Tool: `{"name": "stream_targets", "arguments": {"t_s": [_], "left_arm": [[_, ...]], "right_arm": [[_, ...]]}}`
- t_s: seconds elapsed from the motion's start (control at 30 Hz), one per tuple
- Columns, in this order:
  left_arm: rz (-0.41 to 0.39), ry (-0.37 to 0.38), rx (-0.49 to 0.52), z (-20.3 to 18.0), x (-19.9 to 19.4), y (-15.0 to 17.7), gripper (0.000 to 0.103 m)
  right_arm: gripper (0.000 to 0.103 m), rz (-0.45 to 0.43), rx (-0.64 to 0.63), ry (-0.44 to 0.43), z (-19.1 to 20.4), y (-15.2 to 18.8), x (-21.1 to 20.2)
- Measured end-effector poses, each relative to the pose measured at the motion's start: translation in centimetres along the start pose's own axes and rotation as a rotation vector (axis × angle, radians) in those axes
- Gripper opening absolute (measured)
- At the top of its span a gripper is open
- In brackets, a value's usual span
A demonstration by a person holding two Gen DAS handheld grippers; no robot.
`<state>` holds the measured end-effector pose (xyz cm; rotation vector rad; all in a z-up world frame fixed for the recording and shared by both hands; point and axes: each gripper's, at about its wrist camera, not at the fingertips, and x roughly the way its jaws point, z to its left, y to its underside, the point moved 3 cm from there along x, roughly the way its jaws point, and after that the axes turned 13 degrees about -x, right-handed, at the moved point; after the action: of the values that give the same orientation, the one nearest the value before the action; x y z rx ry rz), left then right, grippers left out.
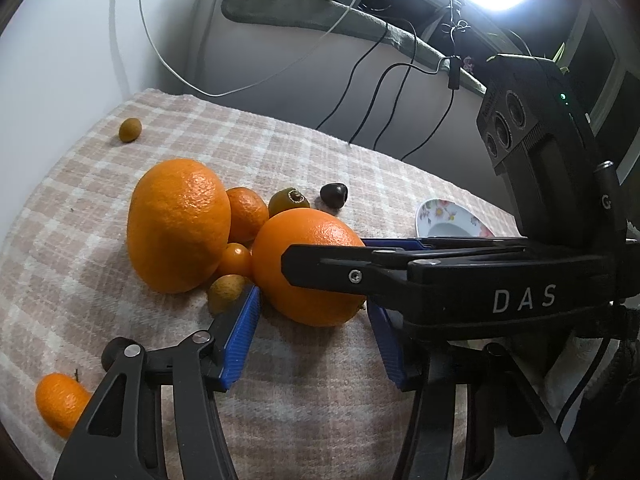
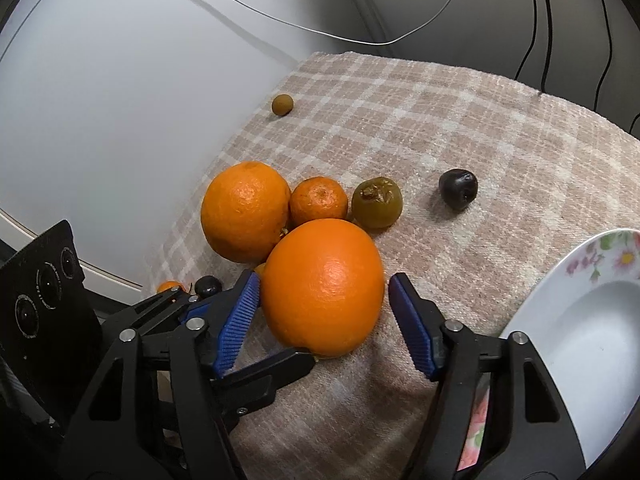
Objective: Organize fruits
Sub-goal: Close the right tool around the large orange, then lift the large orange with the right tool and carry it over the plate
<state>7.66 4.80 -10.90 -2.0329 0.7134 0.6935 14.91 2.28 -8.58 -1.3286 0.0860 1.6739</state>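
A large orange [image 1: 308, 264] [image 2: 324, 284] rests on the checked cloth [image 2: 460, 120]. My right gripper [image 2: 324, 280] is open around it, with the left pad at its skin and a thin gap at the right pad. In the left wrist view the right gripper's fingers [image 1: 328, 268] cross in front of this orange. My left gripper [image 1: 313, 300] is open too, its blue tips on either side of the orange's near edge. A second large orange [image 2: 244, 212], a mandarin [image 2: 318, 200], a greenish-brown fruit [image 2: 376, 202] and a dark fruit [image 2: 458, 189] lie just beyond.
A flowered white plate [image 2: 580, 320] [image 1: 440, 220] sits at the right on the cloth. Small fruits [image 1: 234, 260] [image 1: 224, 292] lie by my left pad. Another mandarin [image 1: 60, 404] lies near left, a small brown fruit [image 1: 130, 129] far left. Cables [image 1: 380, 112] hang behind the cloth's far edge.
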Motion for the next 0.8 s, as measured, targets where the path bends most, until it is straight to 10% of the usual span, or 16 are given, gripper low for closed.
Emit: {"name": "stream_targets", "arguments": {"t_s": [0.8], "left_arm": [[-0.031,0.012,0.050,-1.6,-1.4,0.3,0.053]], "right_arm": [[0.067,-0.030,-0.020,0.039,0.9,0.5,-1.9]]}}
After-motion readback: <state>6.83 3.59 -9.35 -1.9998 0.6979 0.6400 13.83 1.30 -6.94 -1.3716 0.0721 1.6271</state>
